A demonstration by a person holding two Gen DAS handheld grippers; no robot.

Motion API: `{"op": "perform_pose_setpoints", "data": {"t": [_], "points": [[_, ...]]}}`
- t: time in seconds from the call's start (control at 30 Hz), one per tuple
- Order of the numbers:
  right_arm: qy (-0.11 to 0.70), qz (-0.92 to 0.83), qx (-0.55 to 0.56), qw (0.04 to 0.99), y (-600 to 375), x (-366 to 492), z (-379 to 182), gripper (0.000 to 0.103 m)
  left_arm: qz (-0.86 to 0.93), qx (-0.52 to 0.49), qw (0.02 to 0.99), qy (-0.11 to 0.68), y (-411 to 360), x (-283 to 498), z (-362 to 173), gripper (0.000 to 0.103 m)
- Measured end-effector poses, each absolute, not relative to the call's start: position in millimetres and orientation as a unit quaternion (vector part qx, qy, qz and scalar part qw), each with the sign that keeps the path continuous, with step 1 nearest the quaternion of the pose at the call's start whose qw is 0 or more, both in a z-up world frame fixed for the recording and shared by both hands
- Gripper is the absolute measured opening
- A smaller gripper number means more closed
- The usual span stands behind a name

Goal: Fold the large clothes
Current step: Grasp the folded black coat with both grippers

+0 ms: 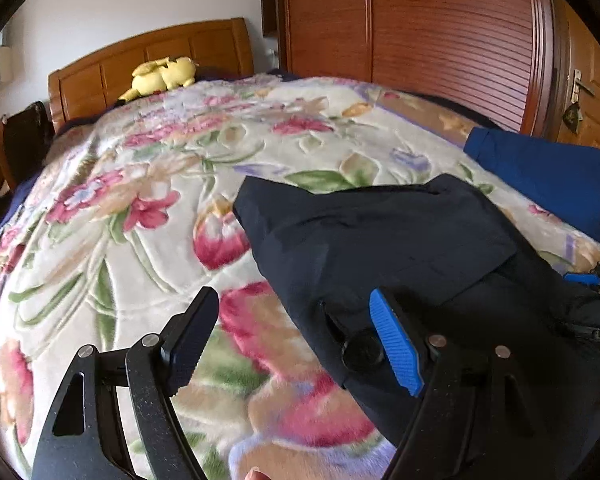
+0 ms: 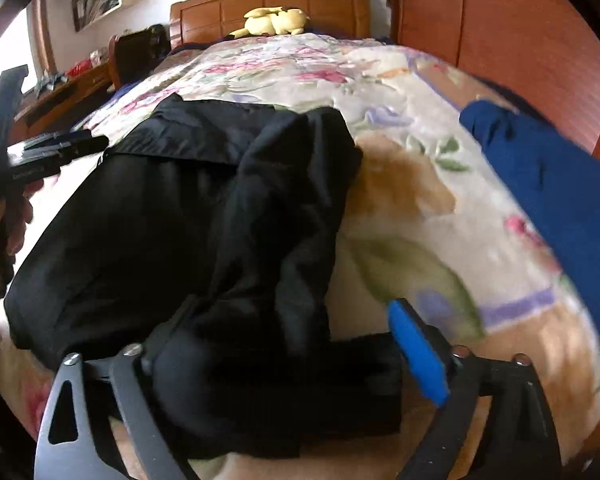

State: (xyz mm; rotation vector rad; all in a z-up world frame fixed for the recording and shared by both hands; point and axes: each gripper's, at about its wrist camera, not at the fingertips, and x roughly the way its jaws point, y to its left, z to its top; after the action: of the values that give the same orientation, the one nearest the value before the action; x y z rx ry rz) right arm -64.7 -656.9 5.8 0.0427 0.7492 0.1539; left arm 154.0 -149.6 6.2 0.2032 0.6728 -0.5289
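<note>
A large black garment lies partly folded on the floral blanket; it also shows in the right wrist view. My left gripper is open over the garment's near left edge, its right blue pad above the cloth and holding nothing. My right gripper is open, with a bunched part of the garment lying between its fingers; its blue pad stands clear of the cloth. The right gripper shows at the right edge of the left wrist view; the left gripper shows at the left of the right wrist view.
A folded blue garment lies at the bed's right side, also in the right wrist view. A yellow plush toy rests by the wooden headboard. A wooden wardrobe stands right of the bed; a desk stands left.
</note>
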Motion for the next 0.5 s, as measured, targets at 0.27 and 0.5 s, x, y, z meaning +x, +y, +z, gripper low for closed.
{"op": "perform_pose_setpoints", "data": {"t": [0.27,0.5], "points": [[0.399,0.135,0.051,0.905,-660,-46,-6,0.095,-0.253,0.127,0.899,0.335,-168,172,-12,0.079],[0.407,0.173,0.063,0.895,-660,-39,-10,0.088,-0.246,0.125,0.897,0.346,-172,187,-23,0.082]]}}
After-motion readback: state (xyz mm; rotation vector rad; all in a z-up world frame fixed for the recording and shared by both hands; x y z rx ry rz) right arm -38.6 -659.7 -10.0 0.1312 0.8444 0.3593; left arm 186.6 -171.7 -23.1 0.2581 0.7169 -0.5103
